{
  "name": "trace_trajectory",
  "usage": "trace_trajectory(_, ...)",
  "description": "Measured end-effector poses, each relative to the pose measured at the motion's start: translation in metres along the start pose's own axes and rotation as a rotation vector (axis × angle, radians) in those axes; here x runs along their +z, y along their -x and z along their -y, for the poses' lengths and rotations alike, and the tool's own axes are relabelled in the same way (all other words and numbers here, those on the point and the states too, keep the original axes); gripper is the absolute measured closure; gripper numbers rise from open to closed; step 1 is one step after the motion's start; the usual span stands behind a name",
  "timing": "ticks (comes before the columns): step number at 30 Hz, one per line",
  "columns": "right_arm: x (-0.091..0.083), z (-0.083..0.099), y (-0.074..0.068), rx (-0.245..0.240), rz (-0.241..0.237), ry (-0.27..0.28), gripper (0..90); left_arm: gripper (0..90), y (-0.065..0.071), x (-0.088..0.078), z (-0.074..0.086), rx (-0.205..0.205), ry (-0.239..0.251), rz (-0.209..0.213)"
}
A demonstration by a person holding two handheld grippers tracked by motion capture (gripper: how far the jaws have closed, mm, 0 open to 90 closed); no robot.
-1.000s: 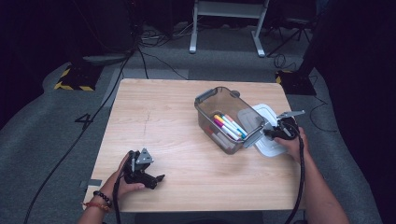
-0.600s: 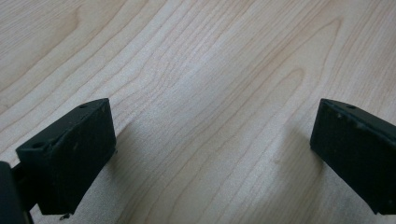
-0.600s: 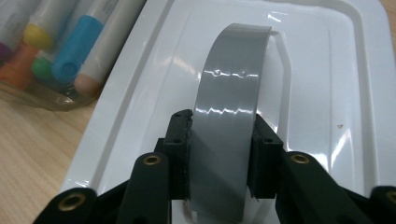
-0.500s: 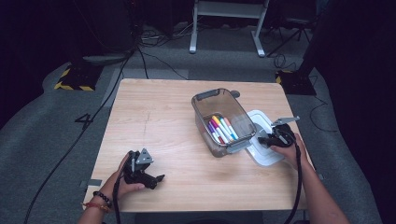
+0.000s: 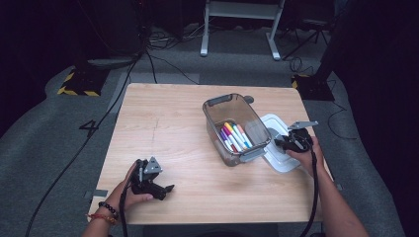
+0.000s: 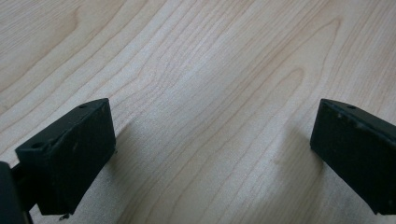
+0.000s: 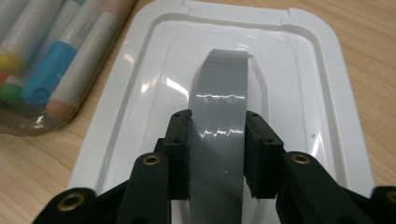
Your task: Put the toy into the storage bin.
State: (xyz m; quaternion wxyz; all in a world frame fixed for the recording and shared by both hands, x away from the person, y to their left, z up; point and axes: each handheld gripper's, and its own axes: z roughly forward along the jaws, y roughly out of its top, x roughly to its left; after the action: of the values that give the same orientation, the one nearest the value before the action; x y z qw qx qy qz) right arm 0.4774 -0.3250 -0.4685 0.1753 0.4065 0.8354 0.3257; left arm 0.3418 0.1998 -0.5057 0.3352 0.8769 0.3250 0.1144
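A clear plastic bin [image 5: 236, 129] holding several coloured markers [image 5: 233, 137] stands right of the table's middle. Beside its right wall a white lid [image 5: 281, 163] lies flat on the table. My right gripper [image 5: 284, 144] reaches over the lid from the right. In the right gripper view the right gripper [image 7: 217, 126] is shut on the lid's grey arched handle [image 7: 219, 88], its jaws having just closed onto both sides of it. The white lid [image 7: 308, 93] spreads beneath, with marker [image 7: 60, 56] ends at the upper left. My left gripper [image 5: 165, 190] rests near the front left edge; its left gripper [image 6: 212, 140] jaws stand wide open over bare wood.
The wooden table [image 5: 173, 123] has free room across its left half and back. Its right edge runs just beyond the lid. Cables [image 5: 148, 64] and a white stand's legs [image 5: 237, 29] lie on the grey floor behind the table.
The lid and my right gripper have slid slightly toward the near edge. The bin has shifted a little left and turned. My left gripper has stayed put.
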Motion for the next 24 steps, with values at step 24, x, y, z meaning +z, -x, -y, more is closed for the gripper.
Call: trace_trajectory(24, -0.023, 0.006, 0.021, 0.076, 0.078, 0.081, 67.4, 0.2, -0.002, 0.002, -0.002, 0.011, 0.001, 0.012)
